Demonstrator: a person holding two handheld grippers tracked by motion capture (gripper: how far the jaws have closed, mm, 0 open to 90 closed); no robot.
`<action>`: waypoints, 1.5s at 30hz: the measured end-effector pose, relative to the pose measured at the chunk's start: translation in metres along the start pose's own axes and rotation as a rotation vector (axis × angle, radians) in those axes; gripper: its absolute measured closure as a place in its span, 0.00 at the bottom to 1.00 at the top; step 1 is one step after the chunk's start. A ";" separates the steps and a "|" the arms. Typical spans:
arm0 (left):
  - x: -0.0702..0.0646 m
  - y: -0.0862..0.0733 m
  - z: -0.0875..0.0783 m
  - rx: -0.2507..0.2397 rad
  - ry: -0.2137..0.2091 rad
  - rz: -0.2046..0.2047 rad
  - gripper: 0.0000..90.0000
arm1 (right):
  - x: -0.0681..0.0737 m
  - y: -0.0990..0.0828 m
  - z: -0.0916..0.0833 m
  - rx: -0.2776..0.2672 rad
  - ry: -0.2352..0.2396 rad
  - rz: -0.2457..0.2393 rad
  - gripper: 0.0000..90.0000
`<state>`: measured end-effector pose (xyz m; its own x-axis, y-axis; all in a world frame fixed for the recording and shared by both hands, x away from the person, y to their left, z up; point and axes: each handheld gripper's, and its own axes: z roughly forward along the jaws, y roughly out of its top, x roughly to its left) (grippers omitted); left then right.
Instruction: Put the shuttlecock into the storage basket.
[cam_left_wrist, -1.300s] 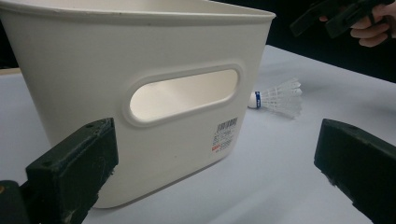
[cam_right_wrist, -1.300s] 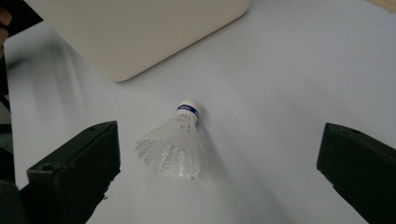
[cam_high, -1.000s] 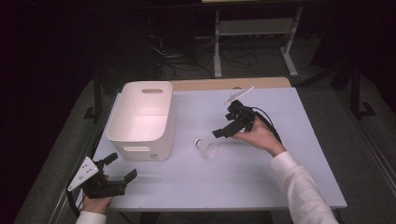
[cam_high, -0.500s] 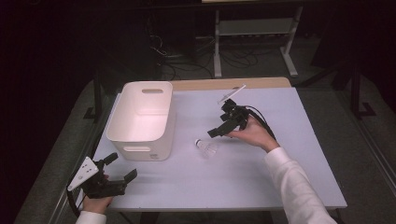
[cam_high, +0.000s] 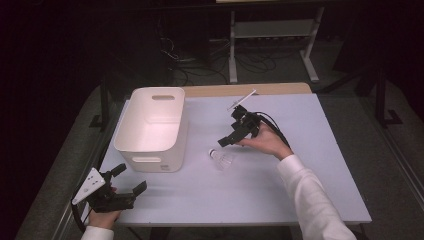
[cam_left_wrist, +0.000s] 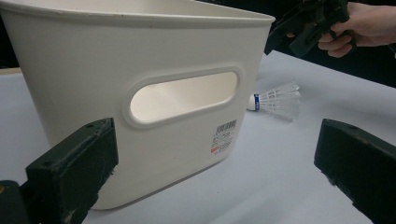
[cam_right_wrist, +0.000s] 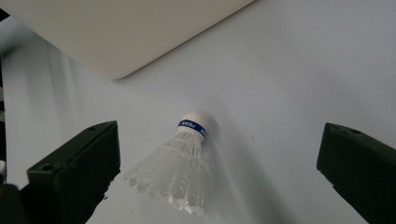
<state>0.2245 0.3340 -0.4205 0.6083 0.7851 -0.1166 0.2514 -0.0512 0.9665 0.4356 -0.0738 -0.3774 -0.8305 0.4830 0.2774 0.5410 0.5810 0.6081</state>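
Observation:
A white shuttlecock (cam_high: 220, 158) (cam_right_wrist: 180, 165) (cam_left_wrist: 276, 99) with a blue band lies on its side on the pale table (cam_high: 280, 200), just right of the white plastic bin (cam_high: 152, 127) (cam_left_wrist: 140, 88). My right gripper (cam_high: 229, 140) (cam_right_wrist: 219, 172) hovers a little above and behind it, open, jaws wide apart on either side of the shuttlecock with nothing between them touching. My left gripper (cam_high: 130, 181) (cam_left_wrist: 215, 172) rests open at the table's near left corner, pointing at the bin's handle slot.
The bin's near wall (cam_right_wrist: 116, 32) stands close to the shuttlecock. A wooden strip (cam_high: 240, 90) runs along the table's far edge. Dark floor, cables and a metal frame (cam_high: 270, 35) lie beyond.
My right gripper has moved left and down toward the shuttlecock, away from the table's far side. The left gripper has stayed put.

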 end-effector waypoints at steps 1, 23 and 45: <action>0.000 0.000 0.000 -0.001 0.000 -0.001 0.00 | 0.000 0.001 0.001 0.002 0.004 0.004 0.00; -0.001 0.000 0.000 0.000 -0.010 0.000 0.00 | 0.005 0.005 0.027 0.045 0.037 0.004 0.00; -0.001 0.001 -0.001 0.002 -0.015 0.003 0.00 | 0.012 0.016 0.068 0.161 0.061 -0.038 0.16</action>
<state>0.2237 0.3338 -0.4197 0.6207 0.7753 -0.1172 0.2511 -0.0550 0.9664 0.4438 -0.0138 -0.4150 -0.8548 0.4204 0.3041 0.5189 0.6978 0.4939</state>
